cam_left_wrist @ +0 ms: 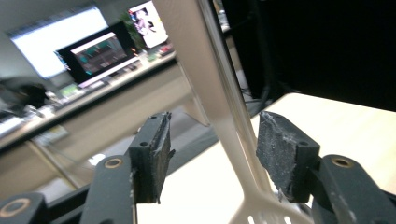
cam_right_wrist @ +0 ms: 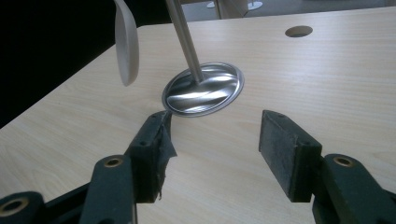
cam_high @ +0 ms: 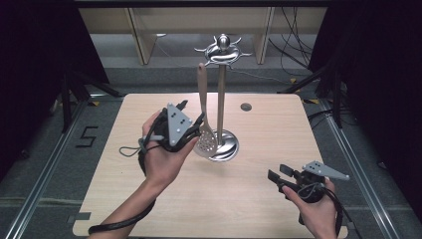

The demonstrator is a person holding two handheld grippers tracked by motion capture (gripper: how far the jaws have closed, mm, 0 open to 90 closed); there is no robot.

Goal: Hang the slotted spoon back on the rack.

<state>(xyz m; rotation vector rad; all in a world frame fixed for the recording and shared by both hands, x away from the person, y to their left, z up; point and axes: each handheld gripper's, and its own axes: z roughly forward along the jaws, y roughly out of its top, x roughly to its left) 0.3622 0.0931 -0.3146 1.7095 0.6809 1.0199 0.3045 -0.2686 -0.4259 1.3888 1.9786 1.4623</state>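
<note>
Forearms and hands enter from the near edge over the wooden table (cam_high: 149,209), on which the steel utensil stand (cam_high: 221,99) rises near the middle, its round base resting flat on the surface. Hanging from the stand's top, the beige slotted spoon (cam_high: 203,114) sits just beside the pole, bowl low near the base. Left gripper (cam_high: 191,130) brackets the spoon's handle with jaws apart and pads clear of it; right gripper (cam_high: 276,178) hovers released near the right edge, well apart from the stand.
</note>
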